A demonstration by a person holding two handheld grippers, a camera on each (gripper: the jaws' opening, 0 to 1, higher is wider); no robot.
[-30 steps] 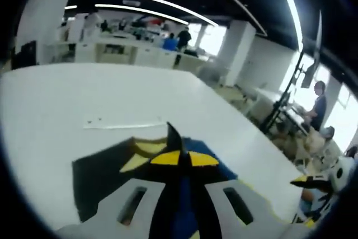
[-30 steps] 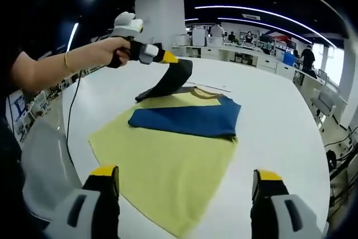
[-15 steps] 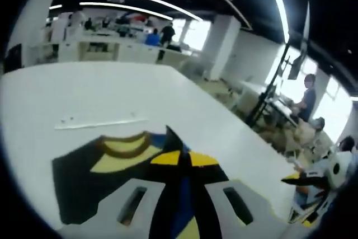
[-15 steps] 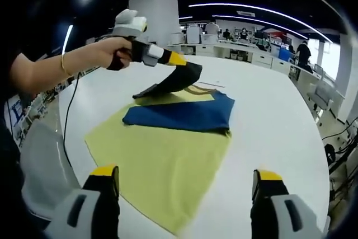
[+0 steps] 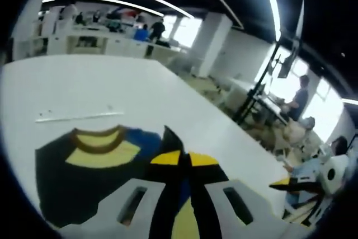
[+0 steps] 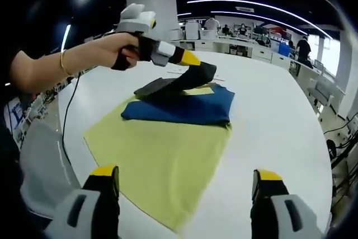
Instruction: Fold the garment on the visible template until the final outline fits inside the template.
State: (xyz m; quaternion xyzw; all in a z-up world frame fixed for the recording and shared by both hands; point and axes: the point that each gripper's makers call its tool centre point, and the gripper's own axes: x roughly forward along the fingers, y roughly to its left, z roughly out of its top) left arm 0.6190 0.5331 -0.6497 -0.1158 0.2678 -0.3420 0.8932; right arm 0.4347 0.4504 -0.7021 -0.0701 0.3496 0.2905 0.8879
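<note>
While the left gripper [image 6: 190,58] hangs above the white table [image 6: 268,110], its yellow-tipped jaws are pressed together on a dark flap of the garment [image 6: 162,155], which rises from the cloth in a curved strip up to the tips. A hand [image 6: 126,54] with a thin bracelet at the wrist grips its handle, as the right gripper view shows. The garment lies spread on the table: a broad yellow panel nearest the right gripper, a blue band folded across its far part, and a dark section beyond that. In the left gripper view the closed jaws [image 5: 180,158] pinch that dark fabric, and past them the collar [image 5: 99,140] shows as a brown curved band over a yellow patch, with dark cloth around it. A pale strip [image 5: 78,117] lies flat on the table just beyond the collar. The right gripper [image 6: 187,180] hovers over the near edge of the yellow panel, jaws spread wide and holding nothing.
</note>
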